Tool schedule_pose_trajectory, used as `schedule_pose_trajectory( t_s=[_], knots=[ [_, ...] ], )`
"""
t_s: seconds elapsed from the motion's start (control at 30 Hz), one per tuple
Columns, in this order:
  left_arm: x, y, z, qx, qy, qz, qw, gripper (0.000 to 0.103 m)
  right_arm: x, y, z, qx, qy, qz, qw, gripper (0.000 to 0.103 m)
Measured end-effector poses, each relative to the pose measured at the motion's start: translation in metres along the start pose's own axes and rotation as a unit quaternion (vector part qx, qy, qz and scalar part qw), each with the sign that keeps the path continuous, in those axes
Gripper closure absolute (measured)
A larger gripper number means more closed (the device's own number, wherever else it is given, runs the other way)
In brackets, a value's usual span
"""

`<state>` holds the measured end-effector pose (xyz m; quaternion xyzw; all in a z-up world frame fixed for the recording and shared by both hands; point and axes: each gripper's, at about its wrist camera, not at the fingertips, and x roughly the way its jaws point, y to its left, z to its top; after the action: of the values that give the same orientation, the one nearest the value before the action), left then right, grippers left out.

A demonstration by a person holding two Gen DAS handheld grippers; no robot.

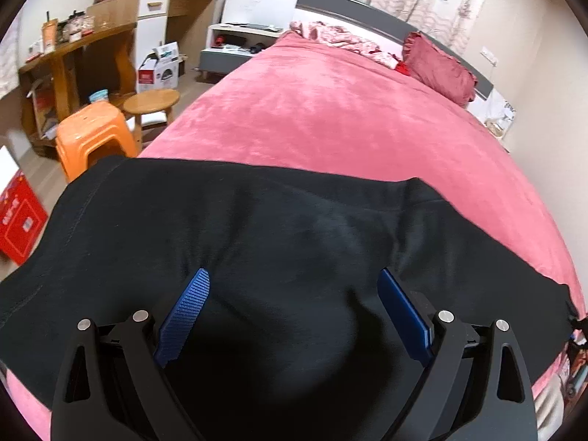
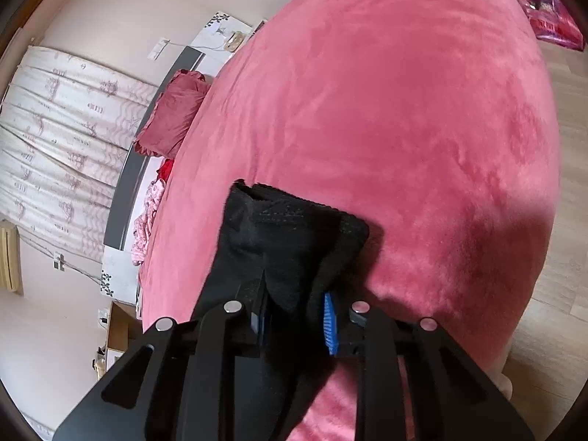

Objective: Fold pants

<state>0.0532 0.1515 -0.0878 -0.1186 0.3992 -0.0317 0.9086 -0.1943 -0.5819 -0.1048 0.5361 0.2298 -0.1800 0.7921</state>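
Black pants (image 1: 257, 228) lie spread across the near part of a pink bed (image 1: 330, 110). My left gripper (image 1: 294, 286) hangs just above the middle of the pants, its blue fingers (image 1: 187, 308) wide open and empty. In the right wrist view my right gripper (image 2: 294, 316) is shut on a bunched end of the pants (image 2: 290, 231), lifted above the bed (image 2: 404, 110). The hem of that end shows beyond the blue pads (image 2: 329, 325).
An orange stool (image 1: 92, 136), a round wooden stool (image 1: 150, 101) and a wooden desk (image 1: 73, 55) stand left of the bed. A red box (image 1: 18, 220) sits on the floor. A red pillow (image 1: 437, 66) and crumpled bedding (image 1: 338, 38) lie by the headboard. Wood floor (image 2: 566, 147) borders the bed.
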Motion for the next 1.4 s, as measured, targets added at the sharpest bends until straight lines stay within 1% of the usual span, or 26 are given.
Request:
schedule_pose_trajectory(
  t_s=[0.07, 0.13, 0.23, 0.3, 0.4, 0.47, 0.53, 0.6, 0.67, 0.7, 0.77, 0.83, 0.93, 0.97, 1.0, 1.03, 1.1, 1.17, 1.3, 1.4],
  knots=[
    [0.001, 0.005, -0.003, -0.004, 0.0, -0.004, 1.0, 0.011, -0.002, 0.006, 0.002, -0.009, -0.001, -0.003, 1.0, 0.082],
    [0.001, 0.005, -0.007, 0.003, -0.005, -0.008, 1.0, 0.009, -0.002, 0.01, 0.003, -0.015, -0.001, -0.008, 1.0, 0.082],
    [0.003, -0.002, -0.009, 0.026, -0.002, 0.004, 0.9997, 0.005, 0.0, 0.006, 0.002, -0.01, -0.002, -0.013, 1.0, 0.082],
    [0.003, -0.006, -0.01, 0.038, 0.002, 0.012, 0.9992, 0.005, 0.006, 0.004, 0.002, -0.007, -0.003, -0.021, 1.0, 0.082],
    [-0.001, -0.013, -0.009, 0.03, 0.008, -0.01, 0.9995, 0.005, 0.012, 0.003, -0.002, -0.007, -0.004, -0.033, 0.999, 0.08],
    [-0.002, -0.021, -0.005, 0.031, 0.01, -0.016, 0.9993, 0.005, 0.012, 0.002, -0.003, -0.006, -0.006, -0.032, 0.999, 0.079],
    [-0.003, -0.034, 0.0, 0.039, 0.006, -0.033, 0.9987, 0.005, 0.013, 0.003, -0.005, -0.014, -0.003, -0.036, 0.999, 0.076],
    [0.0, -0.049, 0.005, 0.045, 0.006, -0.051, 0.9977, 0.005, 0.013, 0.006, -0.006, -0.021, -0.002, -0.039, 0.999, 0.075],
    [0.008, -0.067, 0.014, 0.056, 0.01, -0.061, 0.9965, 0.005, 0.012, 0.007, -0.007, -0.021, -0.003, -0.037, 0.999, 0.076],
    [0.011, -0.074, 0.017, 0.062, 0.009, -0.062, 0.9961, 0.005, 0.011, 0.006, -0.007, -0.018, -0.004, -0.032, 0.999, 0.08],
    [0.021, -0.091, 0.026, 0.079, 0.006, -0.061, 0.995, 0.005, 0.008, 0.008, -0.006, -0.02, -0.007, -0.03, 0.999, 0.083],
    [0.034, -0.107, 0.033, 0.102, 0.004, -0.058, 0.9931, 0.005, -0.001, 0.019, -0.003, -0.041, -0.022, -0.02, 0.999, 0.085],
    [0.065, -0.122, 0.04, 0.137, 0.017, -0.017, 0.9902, 0.005, -0.004, 0.028, -0.001, -0.066, -0.025, -0.023, 0.997, 0.086],
    [0.083, -0.123, 0.039, 0.153, 0.035, 0.017, 0.9875, 0.005, -0.002, 0.026, -0.001, -0.064, -0.022, -0.028, 0.997, 0.086],
    [0.096, -0.122, 0.037, 0.158, 0.054, 0.028, 0.9855, 0.003, 0.0, 0.023, -0.001, -0.059, -0.02, -0.033, 0.998, 0.086],
    [0.103, -0.118, 0.037, 0.151, 0.059, 0.018, 0.9866, 0.003, 0.003, 0.019, -0.003, -0.051, -0.018, -0.037, 0.998, 0.086],
    [0.105, -0.11, 0.038, 0.135, 0.054, -0.001, 0.9894, 0.003, 0.009, 0.008, -0.008, -0.026, -0.014, -0.045, 0.999, 0.086],
    [0.104, -0.109, 0.037, 0.135, 0.048, -0.004, 0.9896, 0.003, 0.01, 0.004, -0.008, -0.012, -0.015, -0.041, 0.999, 0.085],
    [0.1, -0.106, 0.034, 0.132, 0.041, -0.009, 0.9903, 0.003, 0.012, 0.019, -0.012, -0.048, -0.018, -0.084, 0.995, 0.083],
    [0.091, -0.108, 0.026, 0.138, 0.034, 0.001, 0.9898, 0.003, 0.014, 0.023, -0.014, -0.06, -0.02, -0.103, 0.993, 0.081]
  ],
)
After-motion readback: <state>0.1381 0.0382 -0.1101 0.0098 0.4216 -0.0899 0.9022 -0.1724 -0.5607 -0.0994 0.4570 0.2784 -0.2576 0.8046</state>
